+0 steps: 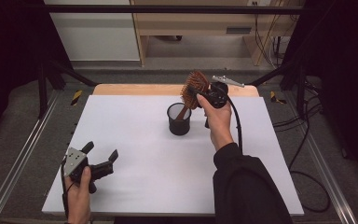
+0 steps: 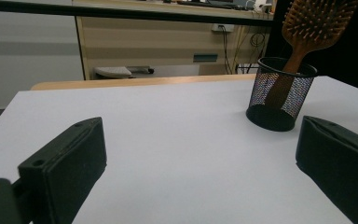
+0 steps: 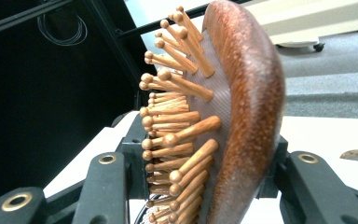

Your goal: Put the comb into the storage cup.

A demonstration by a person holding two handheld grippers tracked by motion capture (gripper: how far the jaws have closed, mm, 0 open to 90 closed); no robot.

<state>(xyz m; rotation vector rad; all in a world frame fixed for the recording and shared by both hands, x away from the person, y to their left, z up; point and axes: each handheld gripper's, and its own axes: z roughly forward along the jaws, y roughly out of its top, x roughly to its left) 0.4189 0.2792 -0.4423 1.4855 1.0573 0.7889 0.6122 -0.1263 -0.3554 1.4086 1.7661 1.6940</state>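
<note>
A wooden paddle hairbrush (image 1: 196, 86) stands tilted with its handle down inside a black mesh cup (image 1: 179, 119) near the middle of the white table (image 1: 135, 140). My right gripper (image 1: 200, 95) is shut on the brush head, and in the right gripper view the bristled head (image 3: 242, 93) fills the space between its jaws (image 3: 205, 186). My left gripper (image 1: 101, 151) rests at the front left of the table, open and holding nothing. From the left gripper view (image 2: 200, 158) the cup (image 2: 279, 95) and brush (image 2: 314, 21) stand far ahead to the right.
Metal rails (image 1: 18, 163) run along both sides of the table. Cables (image 1: 307, 140) lie on the floor at the right. A wooden desk (image 1: 205, 28) and a white cabinet (image 1: 93, 32) stand beyond the far edge.
</note>
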